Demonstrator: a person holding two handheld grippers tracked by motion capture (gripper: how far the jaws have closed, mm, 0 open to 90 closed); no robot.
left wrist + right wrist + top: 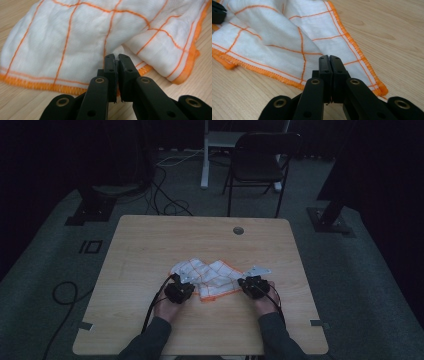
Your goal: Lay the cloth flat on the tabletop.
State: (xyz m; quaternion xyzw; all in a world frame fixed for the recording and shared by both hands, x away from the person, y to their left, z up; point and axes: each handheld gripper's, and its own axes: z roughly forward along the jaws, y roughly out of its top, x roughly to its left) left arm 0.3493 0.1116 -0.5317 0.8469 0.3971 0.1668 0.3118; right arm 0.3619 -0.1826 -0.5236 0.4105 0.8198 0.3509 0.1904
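Both pairs of jaws are clamped on the cloth (209, 278): the left gripper (116, 58) pinches its near edge at seven o'clock, the right gripper (329, 60) its corner at four. Crumpled near the table's (150, 245) middle, it's likely gripped for spreading.

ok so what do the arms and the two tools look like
Dark long sleeves cover both forearms. The left tool and right tool are black, each with two flat jaws on linkage arms fixed by brass-coloured rivets. A black cable trails from each, and the right tool carries a grey three-cornered plate.
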